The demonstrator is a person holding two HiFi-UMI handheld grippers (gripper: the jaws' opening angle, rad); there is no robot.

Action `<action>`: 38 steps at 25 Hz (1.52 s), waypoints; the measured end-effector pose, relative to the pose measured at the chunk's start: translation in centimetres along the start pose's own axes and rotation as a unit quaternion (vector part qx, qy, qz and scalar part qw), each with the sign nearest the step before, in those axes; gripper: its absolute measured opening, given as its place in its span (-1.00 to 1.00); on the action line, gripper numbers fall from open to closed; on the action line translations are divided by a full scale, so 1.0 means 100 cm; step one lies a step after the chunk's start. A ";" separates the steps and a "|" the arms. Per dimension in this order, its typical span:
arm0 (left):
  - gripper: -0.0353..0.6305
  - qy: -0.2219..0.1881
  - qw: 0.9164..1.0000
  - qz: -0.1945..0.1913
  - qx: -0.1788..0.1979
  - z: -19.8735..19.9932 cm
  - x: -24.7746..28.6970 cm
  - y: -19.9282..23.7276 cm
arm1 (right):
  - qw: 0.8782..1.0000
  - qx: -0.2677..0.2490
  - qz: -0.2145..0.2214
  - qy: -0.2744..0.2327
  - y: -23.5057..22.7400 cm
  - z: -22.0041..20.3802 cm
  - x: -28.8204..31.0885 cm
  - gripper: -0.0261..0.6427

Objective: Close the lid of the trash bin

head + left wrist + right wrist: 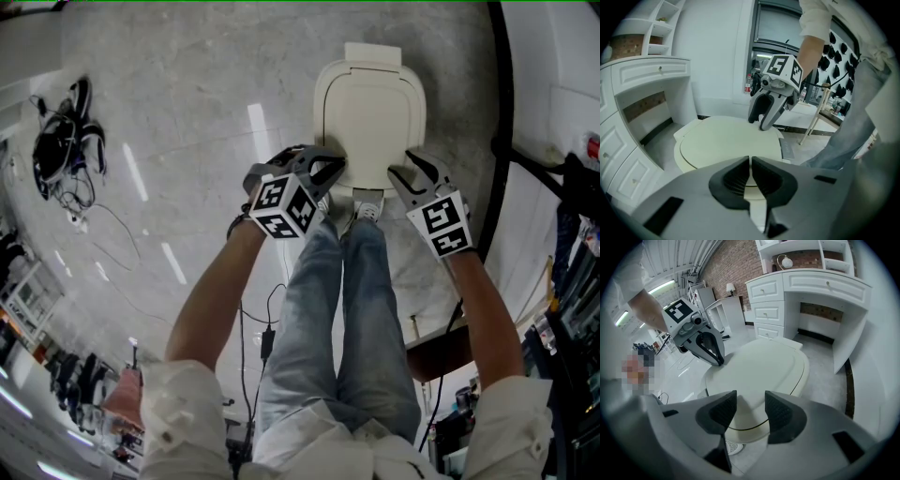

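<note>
The cream trash bin (370,108) stands on the floor in front of the person's feet, its lid (726,140) lying flat and down on the body. My left gripper (330,171) hangs at the lid's near left edge, jaws shut with nothing between them. From the right gripper view, the left gripper (715,358) has its tips just at that edge of the lid (764,364). My right gripper (411,174) is at the near right edge, jaws partly open and empty. Its tips (761,123) show at the lid's rim in the left gripper view.
The person's jeans-clad legs (347,300) and shoes stand right behind the bin, by its grey foot pedal (786,149). White cabinets and a desk (825,291) stand beyond the bin. A tangle of black cables (61,141) lies on the floor at the left.
</note>
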State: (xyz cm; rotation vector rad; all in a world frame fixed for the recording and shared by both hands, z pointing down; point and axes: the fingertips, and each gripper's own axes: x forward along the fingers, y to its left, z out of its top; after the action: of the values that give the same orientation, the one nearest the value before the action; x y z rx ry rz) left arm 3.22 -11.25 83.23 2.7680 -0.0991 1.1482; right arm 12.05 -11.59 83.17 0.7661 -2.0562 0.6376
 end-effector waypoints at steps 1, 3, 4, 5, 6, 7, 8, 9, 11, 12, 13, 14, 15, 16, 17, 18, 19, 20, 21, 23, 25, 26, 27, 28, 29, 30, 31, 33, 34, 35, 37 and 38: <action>-0.77 0.000 1.000 0.001 0.000 0.000 0.000 0.000 | 1.000 0.001 0.000 -0.001 0.000 0.000 0.000 -0.32; -0.78 0.002 1.000 0.002 0.001 -0.001 0.000 0.000 | 1.000 0.003 -0.002 -0.001 -0.001 0.000 0.001 -0.34; -0.78 0.003 1.000 0.002 0.002 -0.002 0.001 0.001 | 1.000 0.004 -0.003 -0.001 -0.001 0.001 0.001 -0.35; -0.78 0.003 1.000 0.002 0.002 -0.002 0.001 0.001 | 1.000 0.005 -0.004 -0.001 -0.001 0.001 0.001 -0.35; -0.78 0.002 1.000 0.003 0.001 -0.002 0.001 0.001 | 1.000 0.006 -0.004 -0.002 -0.002 0.001 0.001 -0.35; -0.78 0.001 1.000 0.003 0.000 -0.002 0.001 0.001 | 1.000 0.006 -0.005 -0.004 -0.002 0.001 0.001 -0.35; -0.78 -0.001 1.000 0.005 -0.001 -0.002 0.001 0.001 | 1.000 0.007 -0.005 -0.005 -0.002 0.000 0.001 -0.35; -0.78 -0.002 1.000 0.006 -0.002 -0.001 0.001 0.001 | 1.000 0.009 -0.005 -0.005 -0.002 0.000 0.001 -0.35; -0.78 -0.007 1.000 0.011 -0.003 0.001 -0.001 0.002 | 1.000 0.015 -0.008 -0.006 -0.003 0.001 0.000 -0.37; -0.78 -0.015 1.000 0.017 -0.006 0.003 -0.003 0.003 | 1.000 0.018 -0.013 -0.010 -0.005 0.002 -0.001 -0.40; -0.78 -0.026 0.999 0.024 -0.011 0.007 -0.006 0.006 | 0.999 0.023 -0.022 -0.017 -0.007 0.005 -0.003 -0.53; -0.79 -0.038 0.999 0.031 -0.018 0.012 -0.009 0.008 | 0.999 0.029 -0.031 -0.027 -0.011 0.009 -0.006 -0.58; -0.79 -0.050 0.998 0.038 -0.024 0.017 -0.013 0.011 | 0.998 0.038 -0.042 -0.040 -0.015 0.013 -0.011 -0.61; -0.79 -0.062 0.997 0.045 -0.030 0.022 -0.017 0.014 | 0.996 0.050 -0.053 -0.056 -0.020 0.018 -0.017 -0.66; -0.79 -0.072 0.995 0.053 -0.035 0.028 -0.022 0.017 | 0.994 0.061 -0.064 -0.071 -0.025 0.024 -0.025 -0.74; -0.80 -0.083 0.994 0.062 -0.041 0.034 -0.027 0.020 | 0.991 0.070 -0.074 -0.087 -0.029 0.030 -0.033 -0.82; -0.80 -0.094 0.992 0.073 -0.050 0.042 -0.035 0.023 | 0.988 0.076 -0.083 -0.102 -0.032 0.037 -0.043 -0.86; -0.81 -0.108 0.989 0.085 -0.061 0.050 -0.045 0.026 | 0.986 0.080 -0.092 -0.117 -0.034 0.046 -0.055 -0.87; -0.81 -0.124 0.985 0.098 -0.075 0.060 -0.057 0.030 | 0.983 0.086 -0.099 -0.131 -0.035 0.056 -0.069 -0.87; -0.81 -0.156 0.974 0.127 -0.104 0.082 -0.088 0.037 | 0.975 0.101 -0.114 -0.161 -0.036 0.080 -0.100 -0.87; -0.81 -0.185 0.962 0.158 -0.122 0.106 -0.125 0.044 | 0.968 0.108 -0.127 -0.189 -0.035 0.106 -0.134 -0.87; -0.82 -0.201 0.956 0.172 -0.128 0.120 -0.144 0.046 | 0.964 0.108 -0.132 -0.202 -0.033 0.119 -0.152 -0.87; -0.81 -0.217 0.949 0.183 -0.134 0.134 -0.164 0.047 | 0.961 0.110 -0.137 -0.215 -0.032 0.132 -0.172 -0.87; -0.81 -0.232 0.944 0.193 -0.136 0.148 -0.184 0.046 | 0.957 0.115 -0.141 -0.227 -0.029 0.144 -0.192 -0.87; -0.82 -0.244 0.939 0.203 -0.136 0.163 -0.204 0.045 | 0.952 0.123 -0.145 -0.239 -0.025 0.155 -0.213 -0.87; -0.82 -0.254 0.933 0.213 -0.136 0.177 -0.226 0.043 | 0.948 0.129 -0.149 -0.249 -0.020 0.166 -0.234 -0.87; -0.81 -0.265 0.928 0.223 -0.138 0.191 -0.248 0.041 | 0.945 0.132 -0.153 -0.259 -0.014 0.177 -0.255 -0.87; -0.81 -0.287 0.915 0.241 -0.149 0.220 -0.292 0.039 | 0.937 0.130 -0.164 -0.279 -0.001 0.199 -0.297 -0.87; -0.81 -0.297 0.909 0.248 -0.154 0.235 -0.314 0.039 | 0.933 0.130 -0.169 -0.291 0.005 0.210 -0.318 -0.87; -0.82 -0.305 0.905 0.255 -0.152 0.250 -0.335 0.039 | 0.928 0.130 -0.173 -0.303 0.010 0.222 -0.338 -0.87; -0.81 -0.319 0.898 0.271 -0.137 0.280 -0.376 0.036 | 0.920 0.127 -0.179 -0.325 0.021 0.243 -0.380 -0.87; -0.81 -0.323 0.895 0.278 -0.129 0.294 -0.396 0.031 | 0.916 0.123 -0.182 -0.335 0.028 0.251 -0.401 -0.87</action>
State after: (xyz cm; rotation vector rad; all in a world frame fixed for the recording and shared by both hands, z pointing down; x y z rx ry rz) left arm -4.52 -18.70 35.01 2.8031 -1.0794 0.1801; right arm 15.67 -14.95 36.05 1.6532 -2.3521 0.4564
